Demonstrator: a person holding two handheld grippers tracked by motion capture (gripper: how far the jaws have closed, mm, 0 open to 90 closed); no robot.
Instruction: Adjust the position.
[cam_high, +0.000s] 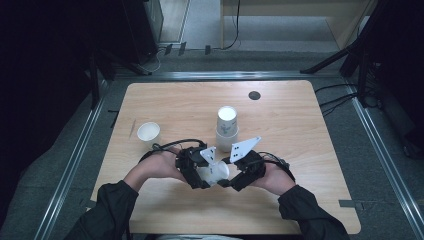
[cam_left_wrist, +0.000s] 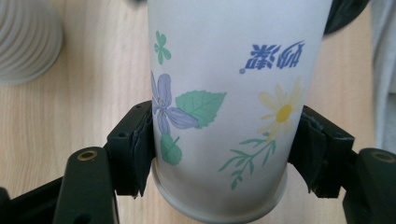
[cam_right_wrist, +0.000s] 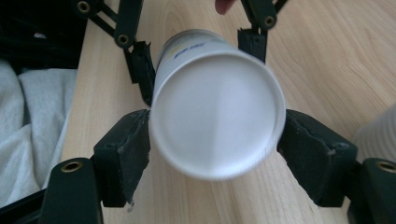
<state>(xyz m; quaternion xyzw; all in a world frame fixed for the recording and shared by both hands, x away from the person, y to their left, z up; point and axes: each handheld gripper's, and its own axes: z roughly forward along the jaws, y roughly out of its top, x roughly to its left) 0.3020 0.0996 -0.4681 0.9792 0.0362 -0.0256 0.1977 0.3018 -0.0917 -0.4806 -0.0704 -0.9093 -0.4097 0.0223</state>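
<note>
High view centre-bottom, left gripper (cam_high: 200, 172) & right gripper (cam_high: 239, 172) both clamped on flowered paper cup (cam_high: 216, 172), stacked cups (cam_high: 227, 128) above, lone cup (cam_high: 148, 132) upper left.

Four paper cups are in sight on the tabletop (cam_high: 300, 150): one open-mouthed white cup (cam_high: 148, 132) standing alone at the left, two stacked cups (cam_high: 227, 128) forming a single tower near the middle, and one flower-printed cup (cam_high: 214, 173) lying on its side near the front edge. There are two tools, the left tool (cam_high: 200, 175) and the right tool (cam_high: 235, 175), each with two black jaws, and two grey three-cornered plates, one on each. One dark round spot (cam_high: 254, 95) sits on the far part of the tabletop.
</note>
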